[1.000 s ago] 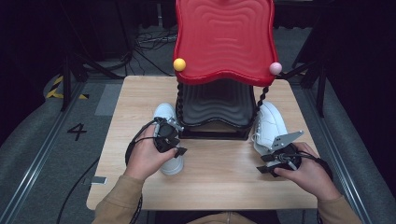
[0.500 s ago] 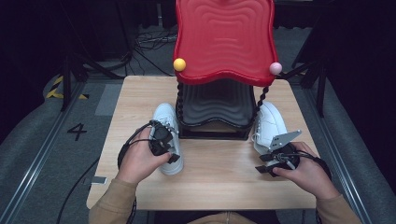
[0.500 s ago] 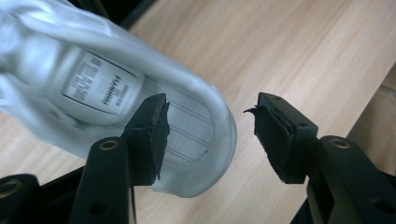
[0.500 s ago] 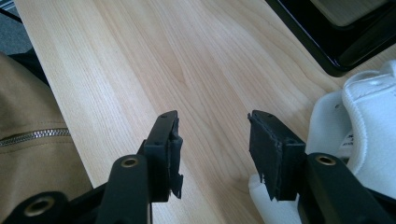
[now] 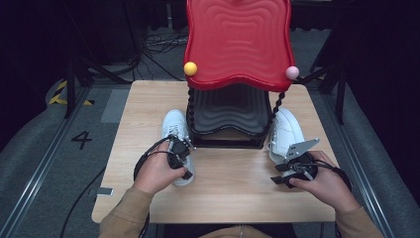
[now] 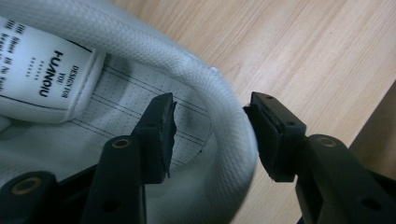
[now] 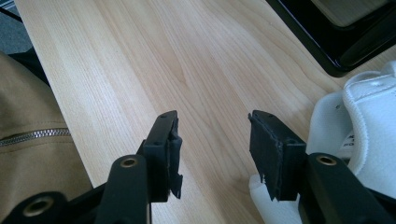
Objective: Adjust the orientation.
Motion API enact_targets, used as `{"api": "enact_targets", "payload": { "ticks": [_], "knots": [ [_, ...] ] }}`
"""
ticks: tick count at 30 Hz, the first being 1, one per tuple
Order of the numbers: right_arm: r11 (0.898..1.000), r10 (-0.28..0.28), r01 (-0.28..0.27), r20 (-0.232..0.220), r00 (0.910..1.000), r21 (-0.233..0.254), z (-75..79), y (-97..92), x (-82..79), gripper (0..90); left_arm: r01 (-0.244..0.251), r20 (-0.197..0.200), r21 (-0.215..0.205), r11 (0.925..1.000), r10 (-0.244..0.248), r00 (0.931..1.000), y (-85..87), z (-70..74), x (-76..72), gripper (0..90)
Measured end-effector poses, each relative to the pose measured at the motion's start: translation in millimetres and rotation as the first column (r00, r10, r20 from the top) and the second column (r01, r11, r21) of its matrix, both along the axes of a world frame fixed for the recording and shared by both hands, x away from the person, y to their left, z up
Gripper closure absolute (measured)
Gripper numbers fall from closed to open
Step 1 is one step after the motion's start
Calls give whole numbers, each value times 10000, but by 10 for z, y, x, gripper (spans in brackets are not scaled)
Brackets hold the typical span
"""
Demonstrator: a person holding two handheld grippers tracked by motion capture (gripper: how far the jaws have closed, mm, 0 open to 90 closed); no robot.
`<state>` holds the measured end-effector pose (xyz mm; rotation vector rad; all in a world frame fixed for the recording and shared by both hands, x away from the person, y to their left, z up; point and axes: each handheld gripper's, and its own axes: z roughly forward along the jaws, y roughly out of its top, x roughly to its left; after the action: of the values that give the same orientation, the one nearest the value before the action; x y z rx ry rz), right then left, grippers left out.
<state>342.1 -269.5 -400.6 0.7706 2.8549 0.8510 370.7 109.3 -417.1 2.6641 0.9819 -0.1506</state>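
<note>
White mesh of the left shoe's heel collar (image 6: pixel 224 116) is sitting between the left gripper's (image 6: pixel 210 130) spread, just-closing fingers near the counter's (image 5: pixel 233 183) front-left — next they need to pinch before lifting — while the right gripper's (image 7: pixel 212 140) fingers are gaping empty.

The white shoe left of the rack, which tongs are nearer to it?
Left. The left tongs straddle the heel collar of the left white shoe, one jaw inside, one outside. The right tongs sit across the table by the other shoe.
</note>
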Motion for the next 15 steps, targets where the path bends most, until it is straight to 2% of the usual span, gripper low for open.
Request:
{"api": "enact_targets", "payload": {
  "ticks": [3,5,6,9,12,15],
  "knots": [
    [10000,24,-24,-2,10000,20,-2,2,1,532,8,-34,22,10000,-8,10000,-10,-47,14,549],
    [10000,37,-37,-13,10000,-19,-4,4,0,532,58,-207,-126,9999,-61,9998,-25,-64,14,610],
    [10000,31,-31,-5,10000,-14,-5,5,2,532,89,-200,-65,9999,-90,9998,-35,-65,15,627],
    [10000,43,-43,0,10000,-17,-8,7,5,531,209,-193,-14,9998,-209,9996,-41,-69,23,632],
    [10000,54,-54,-36,10000,-21,-18,15,6,531,325,-302,117,9994,-321,9990,-80,-77,23,645],
    [10000,77,-77,-57,10000,-31,-25,24,6,532,344,-471,65,9994,-341,9983,-125,-110,29,663]
  ]
}}
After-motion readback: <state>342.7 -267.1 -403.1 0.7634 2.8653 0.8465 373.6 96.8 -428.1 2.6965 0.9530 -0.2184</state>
